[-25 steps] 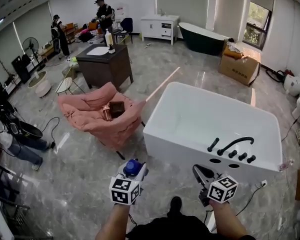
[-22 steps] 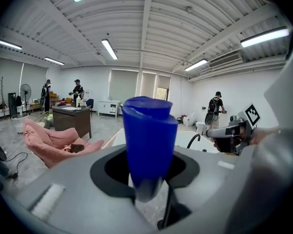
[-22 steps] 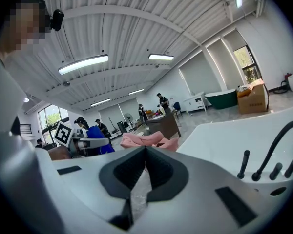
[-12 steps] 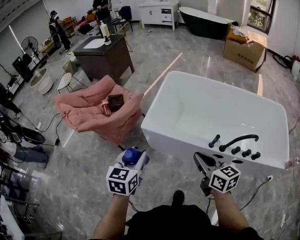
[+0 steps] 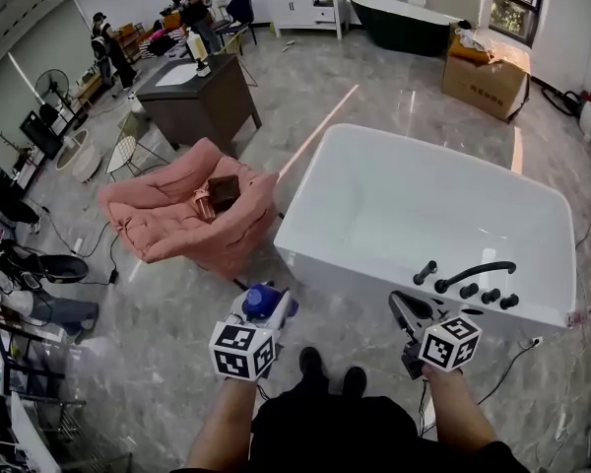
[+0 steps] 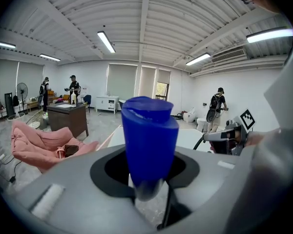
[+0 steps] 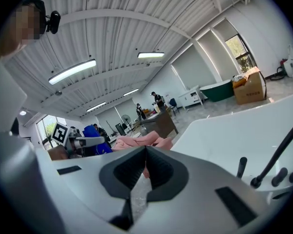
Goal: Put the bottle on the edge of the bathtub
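A bottle with a blue cap (image 5: 263, 301) stands between the jaws of my left gripper (image 5: 259, 311), which is shut on it; up close the blue cap (image 6: 149, 138) fills the middle of the left gripper view. The white bathtub (image 5: 327, 260) lies ahead and to the right, its near rim carrying a black faucet (image 5: 472, 274). My right gripper (image 5: 407, 314) hovers just short of that rim, jaws shut with nothing between them (image 7: 145, 165). From the right gripper view, the left gripper (image 7: 84, 142) and the blue cap (image 7: 94, 132) appear at the left.
A pink armchair (image 5: 182, 220) holding small brown items stands left of the tub. Behind it is a dark vanity cabinet (image 5: 202, 106). A cardboard box (image 5: 486, 79) and a dark tub (image 5: 404, 13) sit at the back. People stand far back left. Cables lie at the left.
Both grippers have moved forward together toward the white tub, which now looks closer and larger. The bottle stays gripped in the left one; the right jaws stay shut.
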`<state>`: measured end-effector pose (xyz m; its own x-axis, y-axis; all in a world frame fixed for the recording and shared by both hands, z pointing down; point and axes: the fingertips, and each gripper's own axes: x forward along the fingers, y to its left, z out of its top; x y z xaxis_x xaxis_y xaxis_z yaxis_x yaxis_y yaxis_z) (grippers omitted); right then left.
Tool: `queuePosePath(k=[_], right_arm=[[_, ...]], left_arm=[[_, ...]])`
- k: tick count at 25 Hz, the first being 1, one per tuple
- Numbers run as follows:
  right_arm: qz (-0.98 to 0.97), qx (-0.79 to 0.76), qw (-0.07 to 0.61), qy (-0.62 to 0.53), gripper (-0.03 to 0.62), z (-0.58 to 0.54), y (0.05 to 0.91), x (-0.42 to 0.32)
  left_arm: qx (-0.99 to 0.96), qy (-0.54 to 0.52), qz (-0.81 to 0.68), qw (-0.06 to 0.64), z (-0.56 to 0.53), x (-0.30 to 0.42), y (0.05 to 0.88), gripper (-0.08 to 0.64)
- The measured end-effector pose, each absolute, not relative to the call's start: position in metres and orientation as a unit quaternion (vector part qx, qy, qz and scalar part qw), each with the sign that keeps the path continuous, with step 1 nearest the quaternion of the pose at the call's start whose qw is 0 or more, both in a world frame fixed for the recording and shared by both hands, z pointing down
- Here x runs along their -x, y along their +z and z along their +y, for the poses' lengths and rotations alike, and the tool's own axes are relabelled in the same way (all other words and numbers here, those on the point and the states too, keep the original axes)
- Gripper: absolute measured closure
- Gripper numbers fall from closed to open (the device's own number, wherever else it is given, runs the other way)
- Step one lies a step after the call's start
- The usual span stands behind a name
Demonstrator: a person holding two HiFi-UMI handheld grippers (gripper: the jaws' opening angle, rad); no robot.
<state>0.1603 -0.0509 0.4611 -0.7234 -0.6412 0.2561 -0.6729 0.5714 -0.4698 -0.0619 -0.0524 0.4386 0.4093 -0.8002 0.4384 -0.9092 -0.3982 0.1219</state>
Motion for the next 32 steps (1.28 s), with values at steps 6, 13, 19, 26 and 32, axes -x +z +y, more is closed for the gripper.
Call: queuePosePath(k=[6, 13, 19, 26, 32], right_arm=[[-0.880, -0.379, 0.053, 0.282, 0.580, -0.075, 0.470, -0.130], [-0.874, -0.403, 0.065, 0.264, 0.580, -0.116, 0.466, -0.089], [-0.865, -0.426, 0.061, 0.259, 0.580, -0.132, 0.460, -0.066], [-0.859, -0.421, 0.076, 0.282, 0.580, -0.157, 0.481, -0.061], [-0.864, -0.399, 0.086, 0.295, 0.580, -0.192, 0.499, -0.059]], left_arm=[[-0.829, 0.156, -0.507, 0.177, -0.087, 0.083, 0.446, 0.411], [-0.853, 0.157, -0.473, 0.158, -0.132, 0.109, 0.455, 0.412], [-0.868, 0.160, -0.442, 0.158, -0.155, 0.120, 0.465, 0.411], [-0.868, 0.172, -0.433, 0.173, -0.187, 0.118, 0.486, 0.411], [-0.853, 0.188, -0.441, 0.206, -0.217, 0.110, 0.511, 0.411]])
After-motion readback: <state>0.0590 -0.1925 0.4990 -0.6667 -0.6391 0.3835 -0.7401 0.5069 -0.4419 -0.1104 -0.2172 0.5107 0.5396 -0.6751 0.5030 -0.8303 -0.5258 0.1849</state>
